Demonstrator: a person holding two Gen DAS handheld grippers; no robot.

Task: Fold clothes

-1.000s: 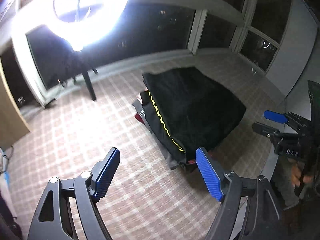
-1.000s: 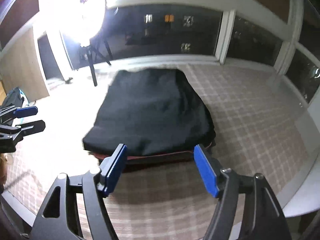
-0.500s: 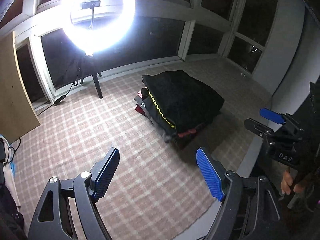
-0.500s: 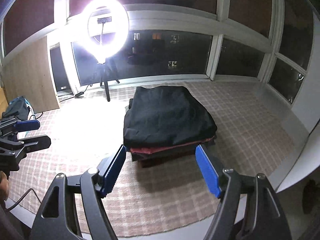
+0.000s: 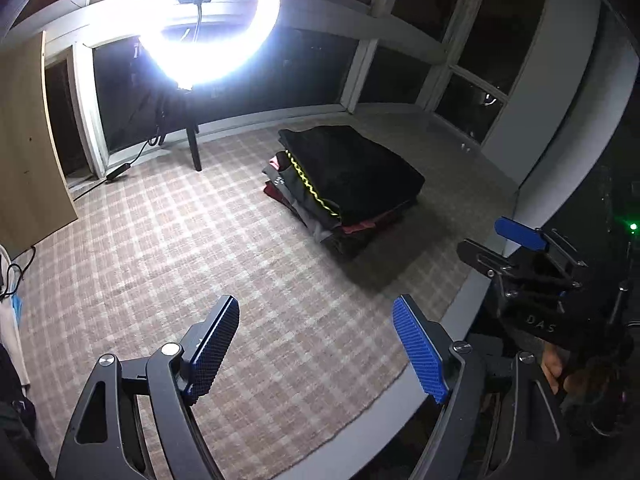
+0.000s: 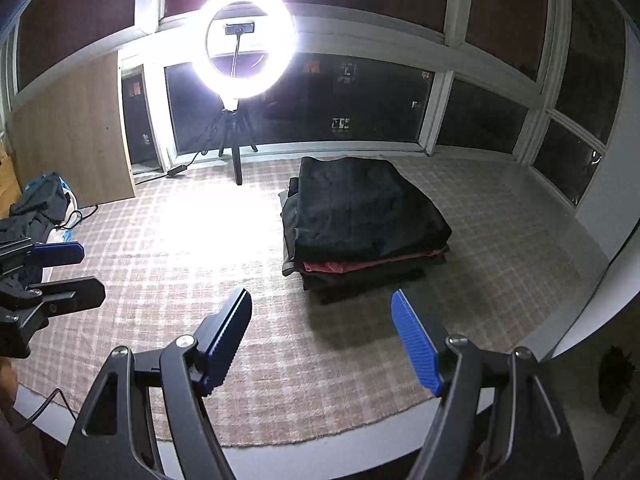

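Note:
A stack of folded clothes (image 5: 352, 184) (image 6: 360, 216) rests on the checked rug, a black garment on top, red and grey layers beneath. One layer shows a yellow zigzag trim (image 5: 308, 184). My left gripper (image 5: 316, 344) hangs open over bare rug, well short of the stack, with nothing between its blue pads. My right gripper (image 6: 320, 340) is also open and empty, just in front of the stack's near edge. Each gripper appears in the other's view: the right one (image 5: 520, 256) at the right edge, the left one (image 6: 52, 272) at the left edge.
A lit ring light on a tripod (image 6: 240, 60) stands at the rug's far side with its cable (image 6: 180, 168) trailing left. A wooden board (image 6: 76, 136) leans at left, and a heap of dark clothes (image 6: 40, 204) lies near it. The rug's curved edge (image 6: 320, 440) meets pale floor.
Both grippers have pulled back and risen away from the stack, which now looks smaller and farther off. The ring light has come fully into view. Jaw openings look unchanged.

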